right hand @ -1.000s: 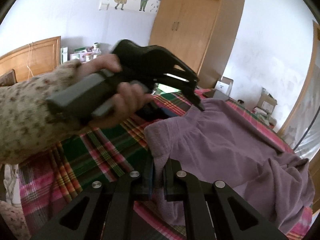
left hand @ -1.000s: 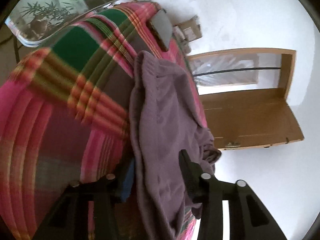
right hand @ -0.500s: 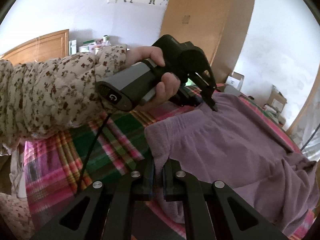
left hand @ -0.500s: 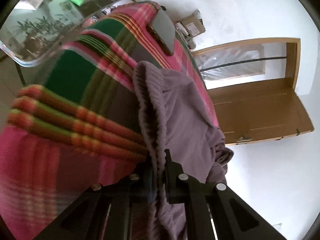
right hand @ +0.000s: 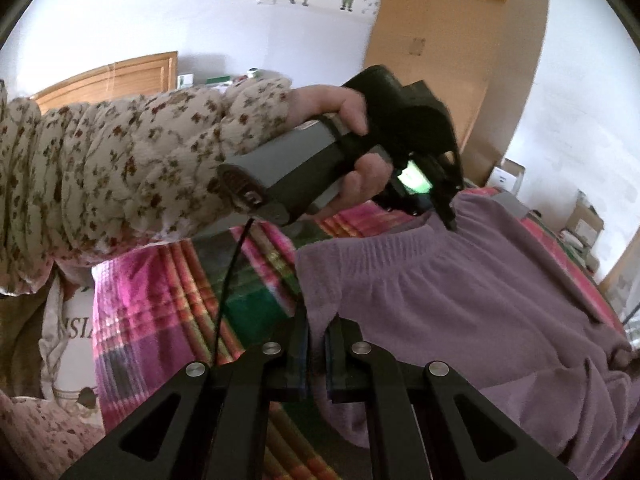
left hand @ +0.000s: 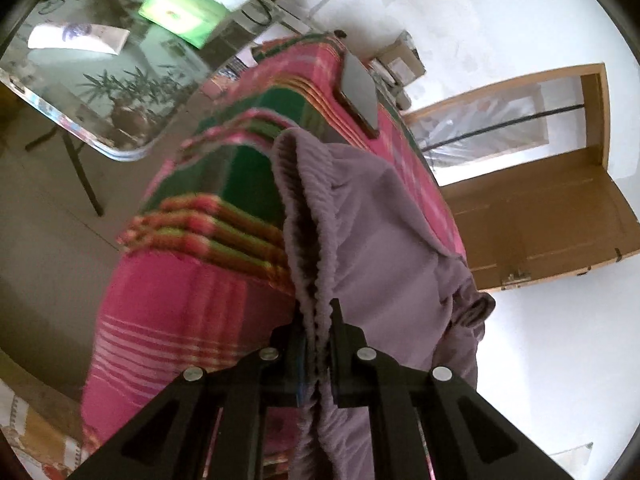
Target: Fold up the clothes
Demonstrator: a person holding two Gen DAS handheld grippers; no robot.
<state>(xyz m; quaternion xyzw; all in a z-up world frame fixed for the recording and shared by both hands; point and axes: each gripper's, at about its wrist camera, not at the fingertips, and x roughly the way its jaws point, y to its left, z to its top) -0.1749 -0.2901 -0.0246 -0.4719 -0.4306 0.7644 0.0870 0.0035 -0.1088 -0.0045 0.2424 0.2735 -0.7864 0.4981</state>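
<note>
Purple trousers [right hand: 460, 300] lie lengthwise, waistband toward fingers [right hand: 298, 344]

The purple garment [left hand: 380, 232] is a soft, matt fleece with a napped surface, and its waistband [left hand: 304, 216] is ribbed and gathered. Under it lies a woven plaid blanket [left hand: 192, 304] — pink, green and orange, flat and dull. Both grippers, left [left hand: 318, 344] and right [right hand: 318, 354], look like matt black plastic with small shiny metal screw heads. The table [left hand: 100, 80] beside the bed has a glossy glass top that mirrors the room. The door [left hand: 540, 224] and the wardrobe [right hand: 460, 60] are smooth, light brown wood. The sleeve [right hand: 140, 160] is a puckered, flower-printed cloth — quilted by the look of it.
</note>
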